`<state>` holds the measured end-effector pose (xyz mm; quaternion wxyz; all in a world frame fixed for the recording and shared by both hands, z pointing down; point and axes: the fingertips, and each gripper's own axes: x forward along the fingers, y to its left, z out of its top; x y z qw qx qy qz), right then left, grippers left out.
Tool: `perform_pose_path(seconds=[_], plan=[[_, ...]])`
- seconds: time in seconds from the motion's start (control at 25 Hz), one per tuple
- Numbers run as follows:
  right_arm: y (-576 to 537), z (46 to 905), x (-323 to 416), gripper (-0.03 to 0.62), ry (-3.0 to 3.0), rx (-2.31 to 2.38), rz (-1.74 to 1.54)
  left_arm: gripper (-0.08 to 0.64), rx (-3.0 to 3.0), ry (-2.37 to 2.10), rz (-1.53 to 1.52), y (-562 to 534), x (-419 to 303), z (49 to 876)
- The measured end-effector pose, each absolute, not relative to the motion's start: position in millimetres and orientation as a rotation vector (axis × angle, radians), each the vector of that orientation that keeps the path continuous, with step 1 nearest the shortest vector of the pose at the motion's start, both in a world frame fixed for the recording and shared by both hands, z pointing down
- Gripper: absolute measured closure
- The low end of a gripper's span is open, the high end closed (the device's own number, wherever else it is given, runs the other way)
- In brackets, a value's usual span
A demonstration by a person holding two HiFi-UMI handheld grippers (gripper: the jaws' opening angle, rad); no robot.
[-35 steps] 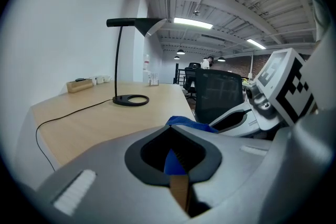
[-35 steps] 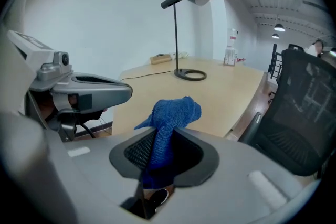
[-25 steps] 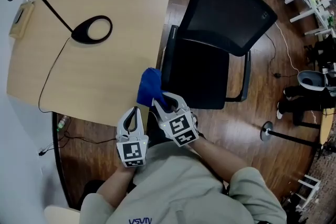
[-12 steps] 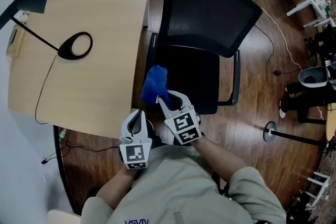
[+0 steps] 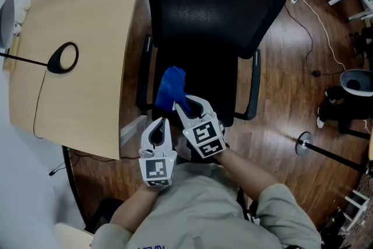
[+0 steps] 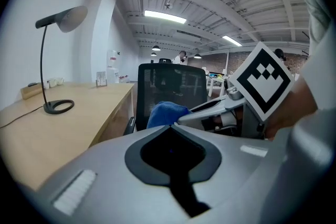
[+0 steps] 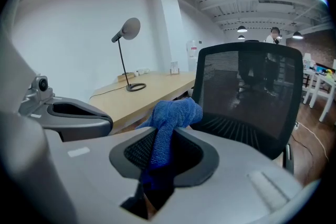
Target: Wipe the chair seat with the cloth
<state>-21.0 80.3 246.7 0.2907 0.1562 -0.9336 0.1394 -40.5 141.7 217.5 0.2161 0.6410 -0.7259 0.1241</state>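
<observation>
A black office chair stands below me, its seat (image 5: 201,81) in front of the mesh backrest (image 5: 213,6). My right gripper (image 5: 186,105) is shut on a blue cloth (image 5: 171,87), which bunches up past the jaw tips over the seat's front left part. In the right gripper view the cloth (image 7: 176,113) runs down between the jaws of the right gripper (image 7: 163,136), with the backrest (image 7: 247,86) behind. My left gripper (image 5: 158,127) hovers just left of the right one, near the seat's front edge; in its own view the left gripper (image 6: 170,127) is shut on nothing.
A light wooden desk (image 5: 76,67) lies against the chair's left side, with a lamp base (image 5: 63,57) and its cable on it. Armrests (image 5: 143,76) (image 5: 253,84) flank the seat. A round-footed stand (image 5: 303,143) and a floor cable sit to the right on the wood floor.
Both grippers, with the cloth still held, have moved from the desk's edge to over the front of the chair seat. The chair now sits centred in the head view.
</observation>
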Motion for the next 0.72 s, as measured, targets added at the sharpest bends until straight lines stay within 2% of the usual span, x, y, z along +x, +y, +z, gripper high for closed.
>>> perform_pose_path(seconds=[0.24,0.72], plan=[[49,274,-6,0.509,-2.502,0.373,0.39,0.555,1.724,-2.063,0.363,101,-29,239],[1,355,-39,0.508,-2.474,0.409,0.483,0.555,1.668,-2.071,0.464,66,-75,327]])
